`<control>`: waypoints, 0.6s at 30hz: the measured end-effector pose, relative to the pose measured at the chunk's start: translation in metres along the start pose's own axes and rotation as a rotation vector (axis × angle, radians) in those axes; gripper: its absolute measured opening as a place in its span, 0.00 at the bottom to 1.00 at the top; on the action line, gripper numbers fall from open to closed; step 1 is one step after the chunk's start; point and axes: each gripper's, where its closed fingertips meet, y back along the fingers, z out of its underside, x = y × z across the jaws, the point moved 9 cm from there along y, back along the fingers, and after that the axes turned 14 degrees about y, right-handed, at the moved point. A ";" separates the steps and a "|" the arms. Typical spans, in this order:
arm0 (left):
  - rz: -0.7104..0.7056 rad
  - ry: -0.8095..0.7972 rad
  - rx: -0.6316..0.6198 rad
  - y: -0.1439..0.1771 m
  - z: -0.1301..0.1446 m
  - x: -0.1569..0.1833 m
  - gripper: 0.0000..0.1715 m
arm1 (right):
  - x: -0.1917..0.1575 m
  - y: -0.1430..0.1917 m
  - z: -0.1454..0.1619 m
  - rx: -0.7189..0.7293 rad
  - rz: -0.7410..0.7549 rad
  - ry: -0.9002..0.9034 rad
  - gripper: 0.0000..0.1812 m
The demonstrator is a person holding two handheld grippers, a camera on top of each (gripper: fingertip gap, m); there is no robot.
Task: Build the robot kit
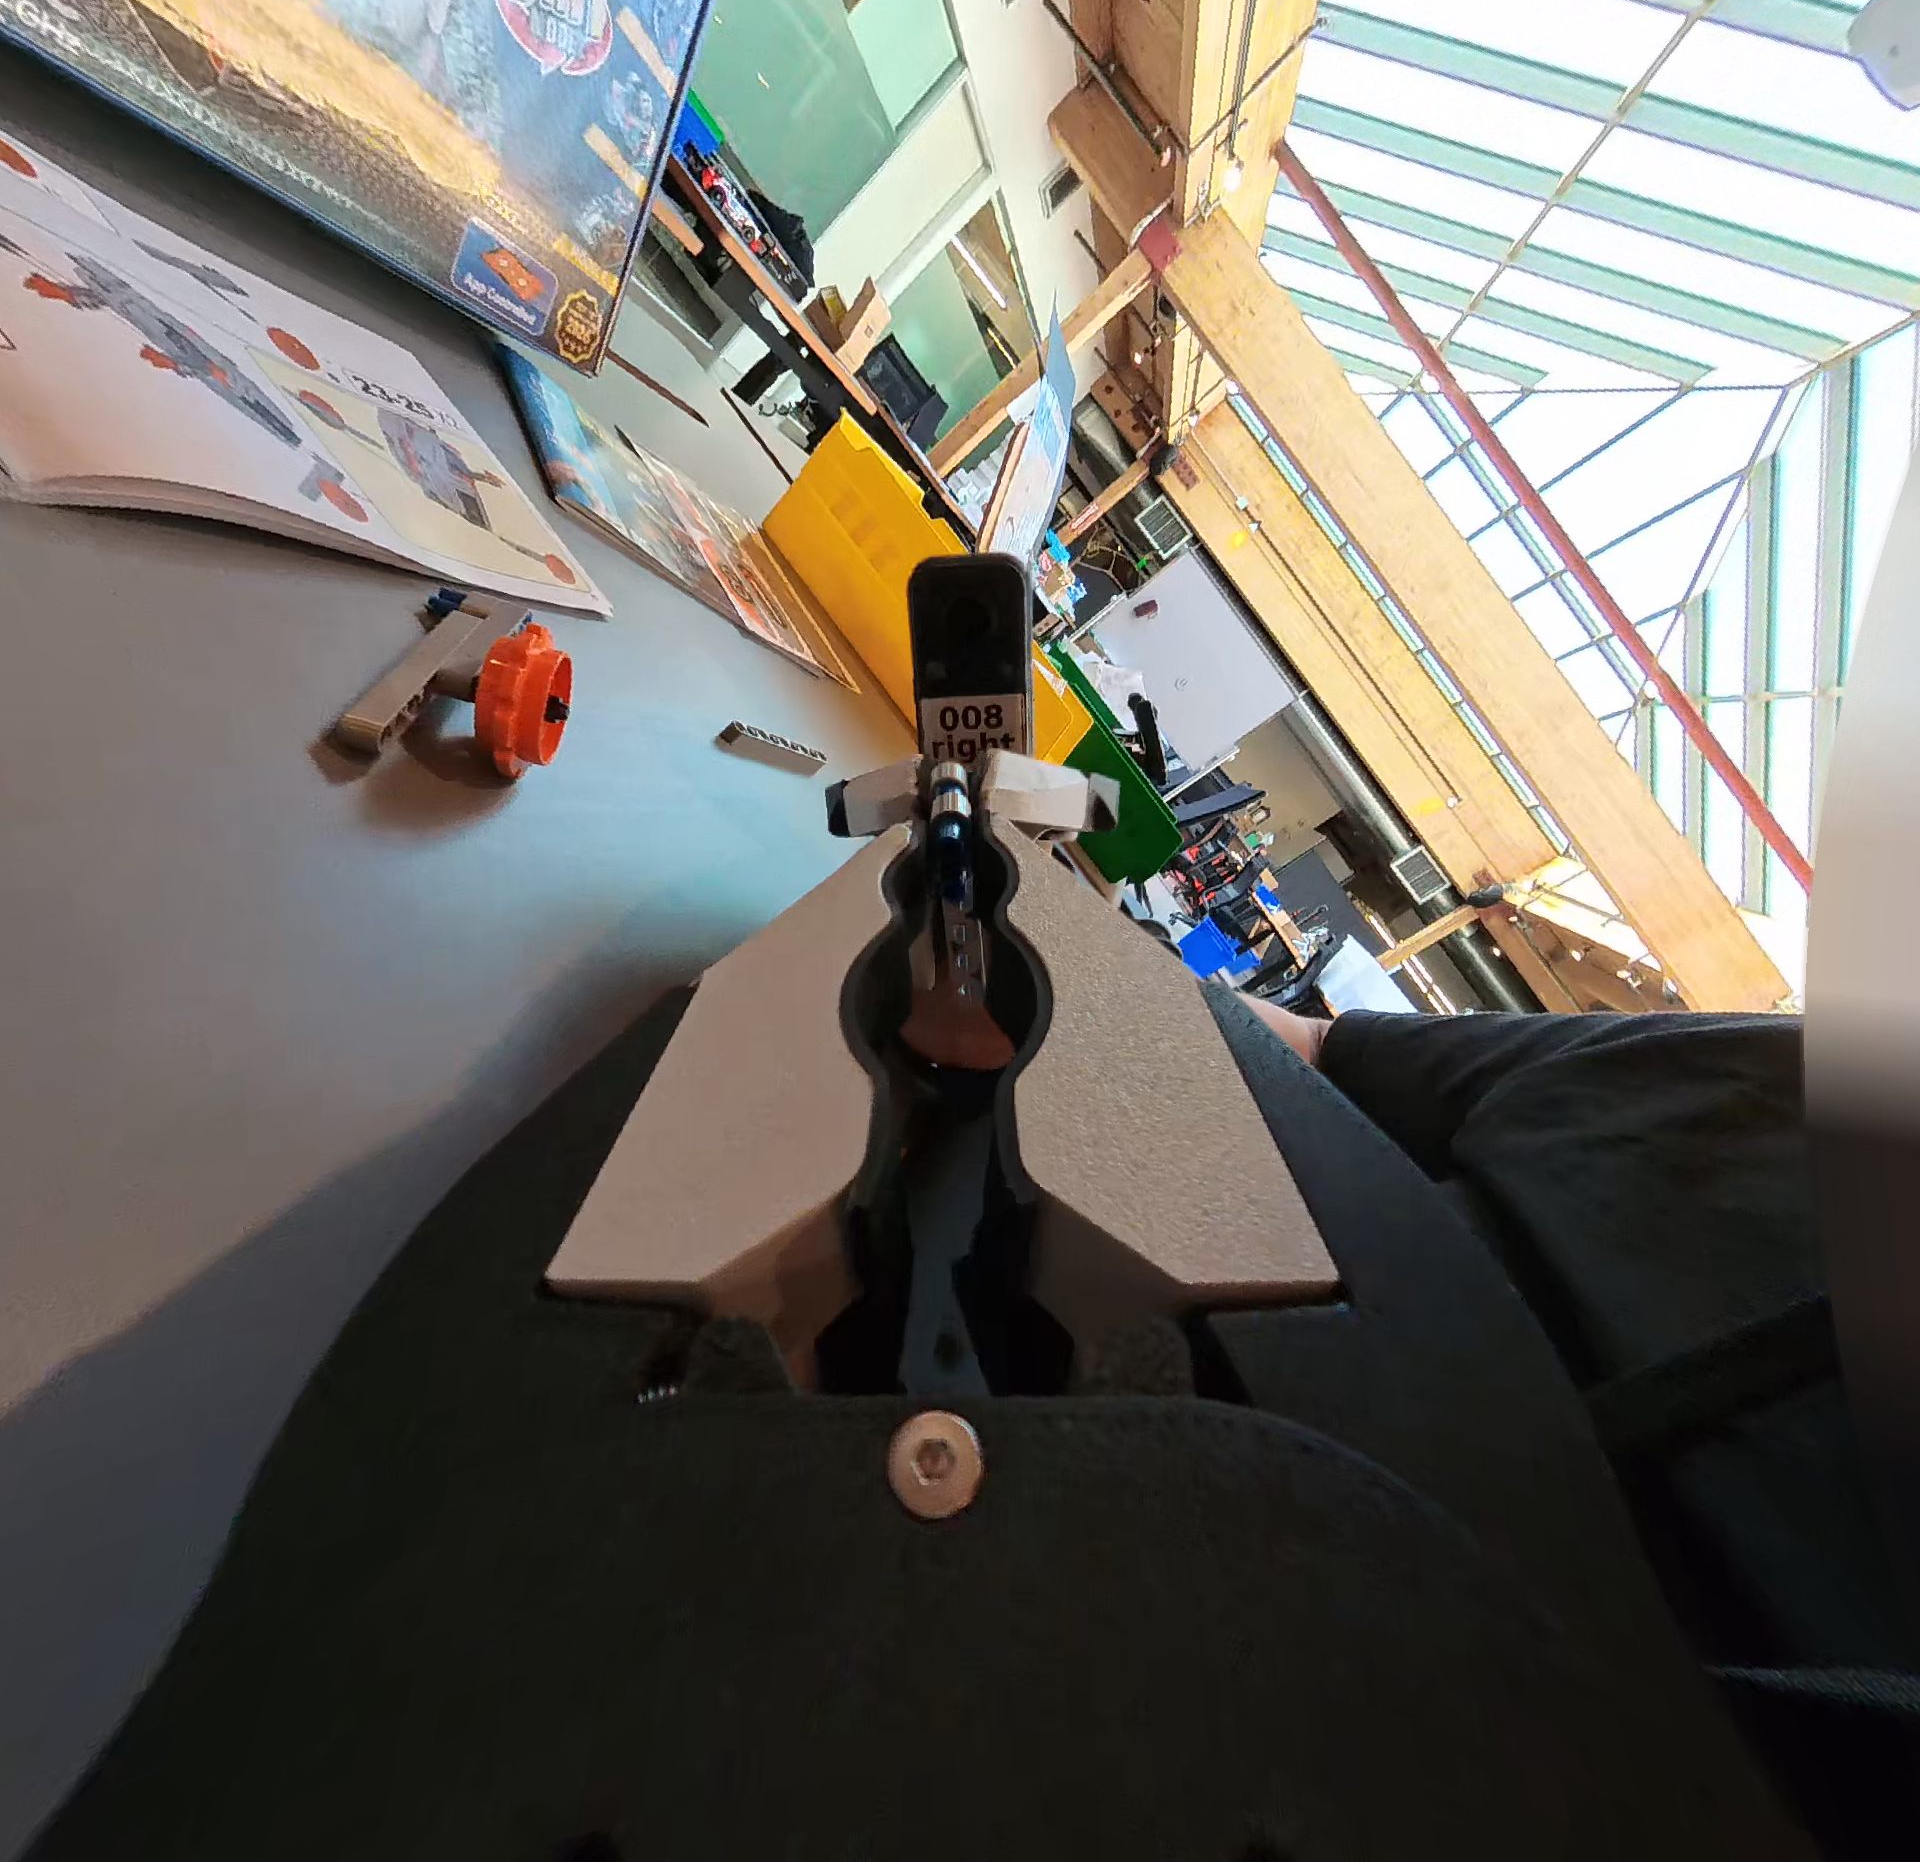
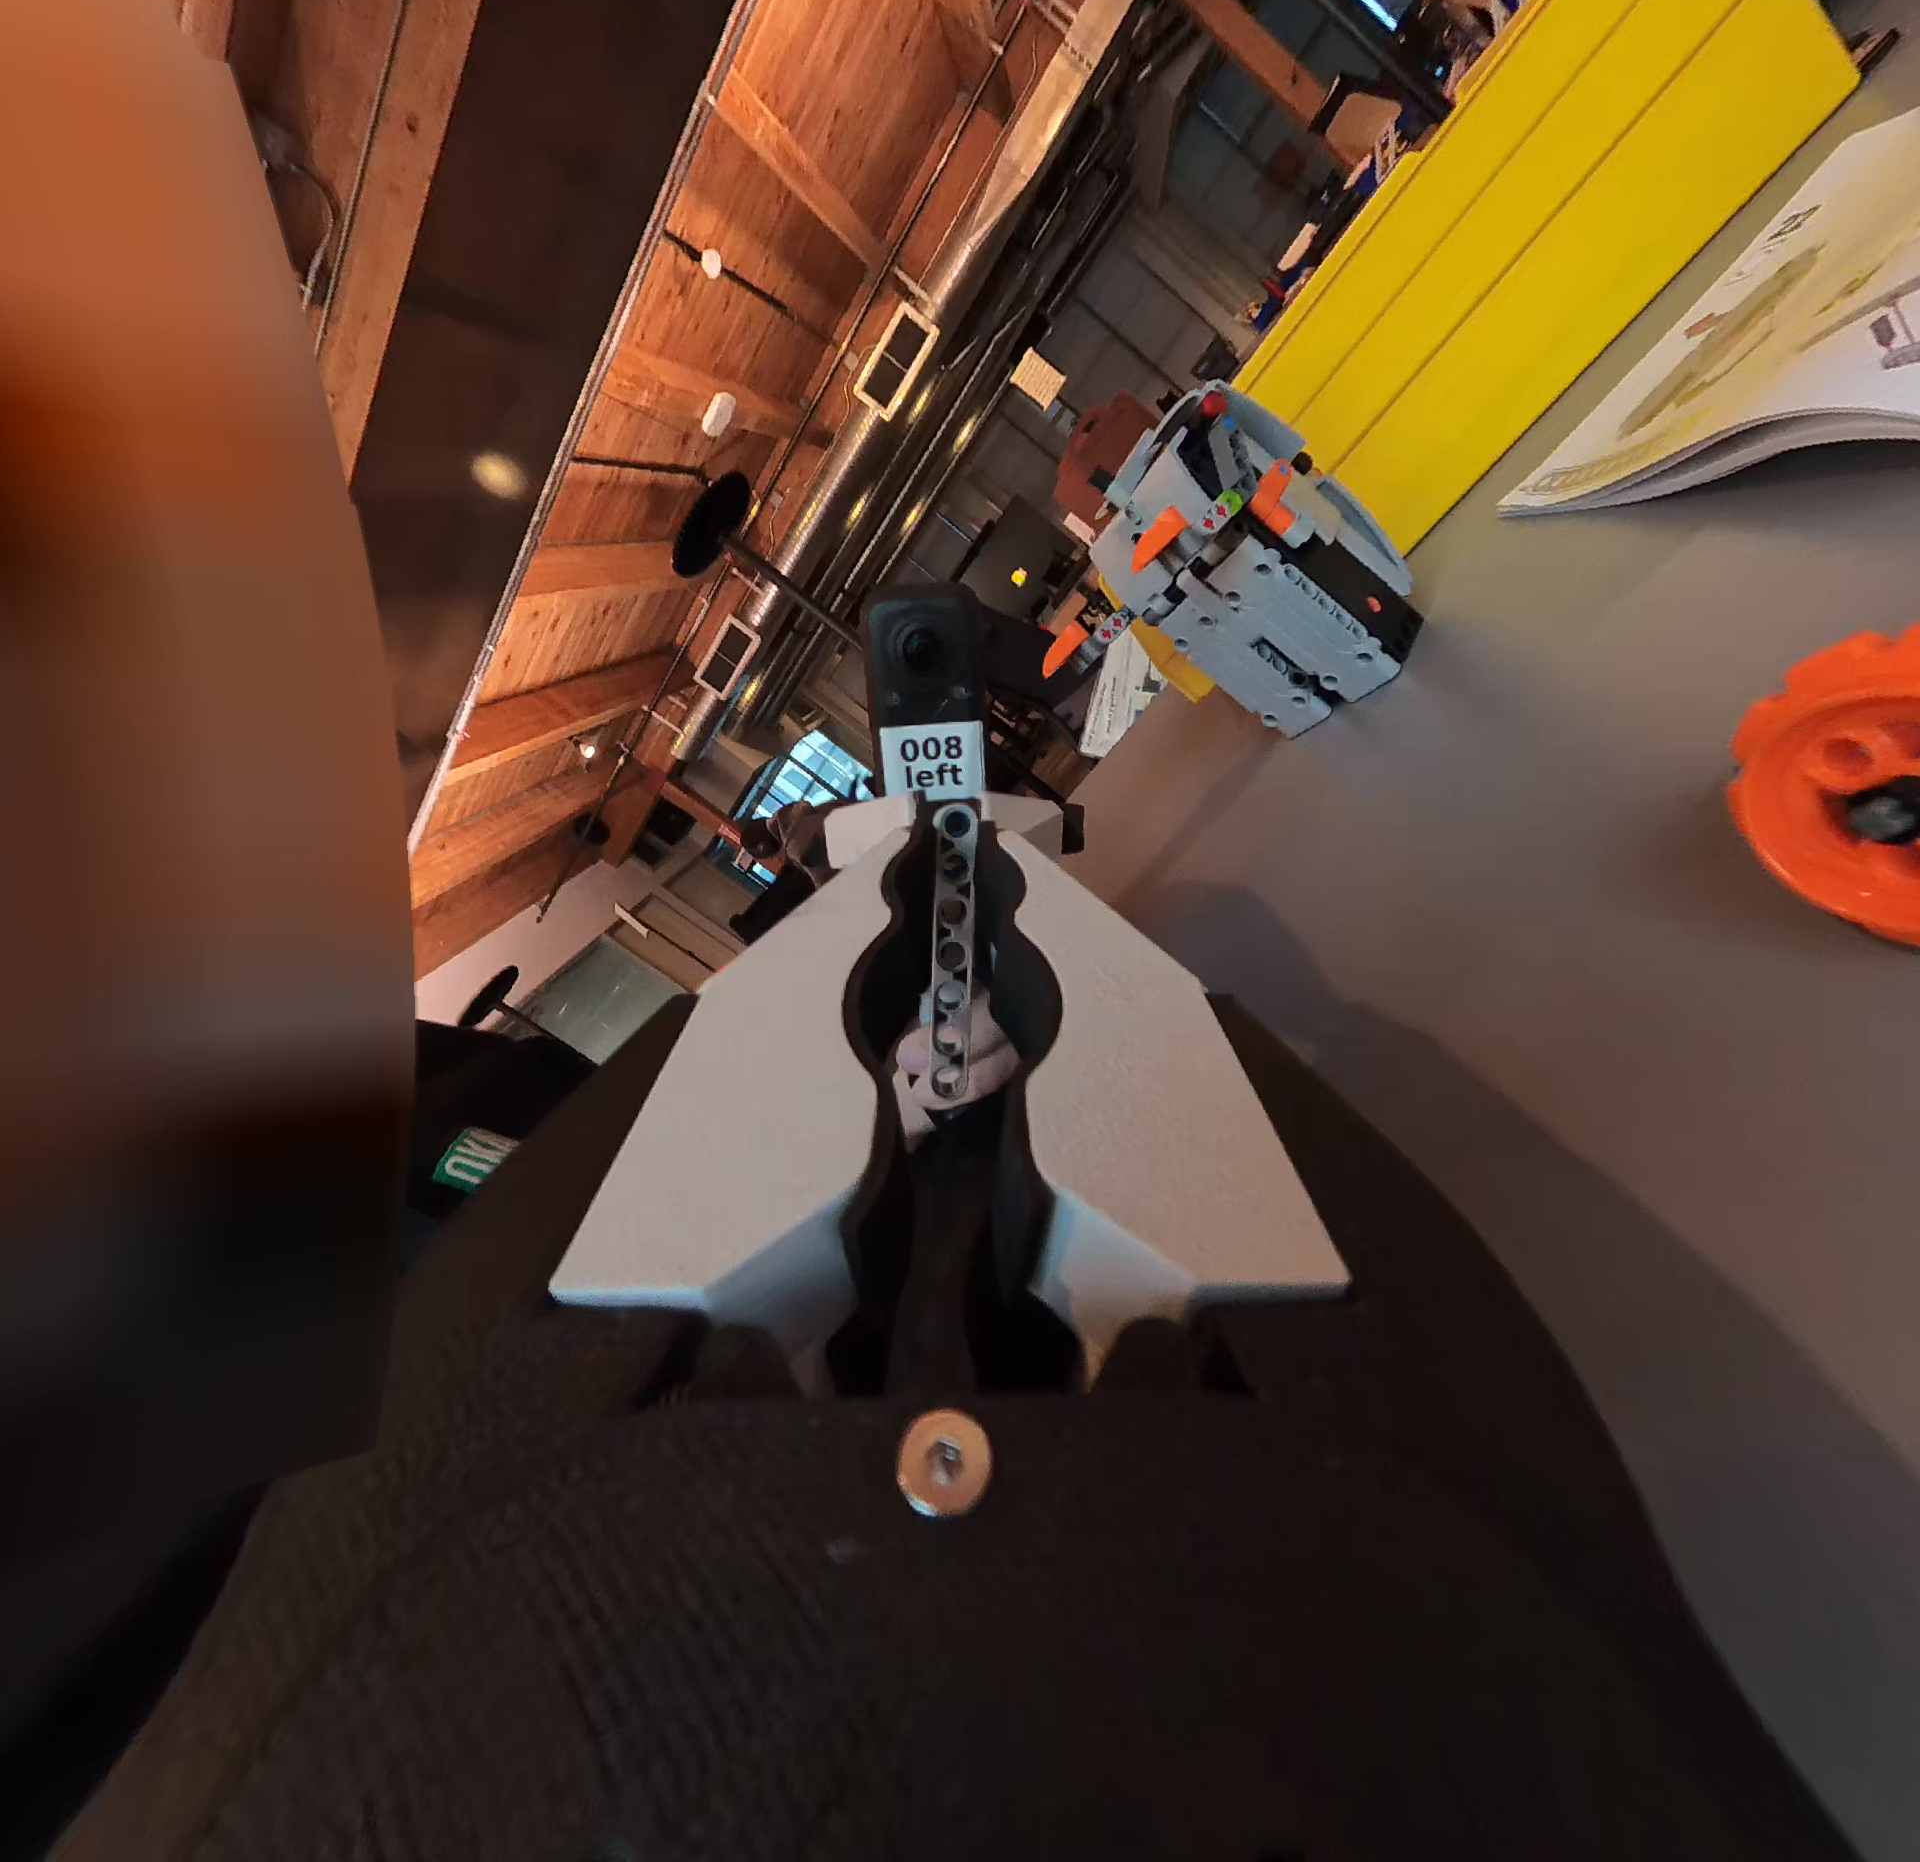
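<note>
My left gripper [image 1: 951,846] is shut on a small grey piece [image 1: 961,950] with a blue pin [image 1: 951,830] sticking out at its tips. My right gripper [image 2: 951,836] is shut on a thin grey beam with holes [image 2: 949,939] that runs along the gap between its jaws. The two grippers face each other tip to tip above the grey table [image 1: 260,981], and the pin end meets the beam end. The right gripper also shows in the left wrist view [image 1: 971,789], and the left gripper in the right wrist view [image 2: 935,810].
An orange gear wheel on a grey beam [image 1: 520,700] lies on the table, also in the right wrist view [image 2: 1839,784]. A small grey beam [image 1: 774,744], an open instruction booklet [image 1: 260,399], a toy box [image 1: 395,98], yellow [image 1: 862,555] and green bins [image 1: 1122,804], and a grey brick model [image 2: 1257,586] stand around. Left and right tips are no more than a few centimetres apart. The grey brick model [image 2: 1257,586] is about 20 cm from both grippers' fingertips.
</note>
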 end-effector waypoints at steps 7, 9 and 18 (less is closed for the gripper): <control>-0.026 0.033 -0.113 -0.003 0.000 -0.005 0.03 | 0.006 0.006 0.001 -0.108 -0.023 -0.023 0.04; -0.014 0.035 -0.144 -0.006 0.001 -0.005 0.04 | 0.007 0.009 0.001 -0.118 -0.061 -0.080 0.03; 0.033 0.099 -0.277 -0.003 0.004 -0.007 0.03 | 0.007 0.010 0.006 -0.210 -0.142 -0.166 0.03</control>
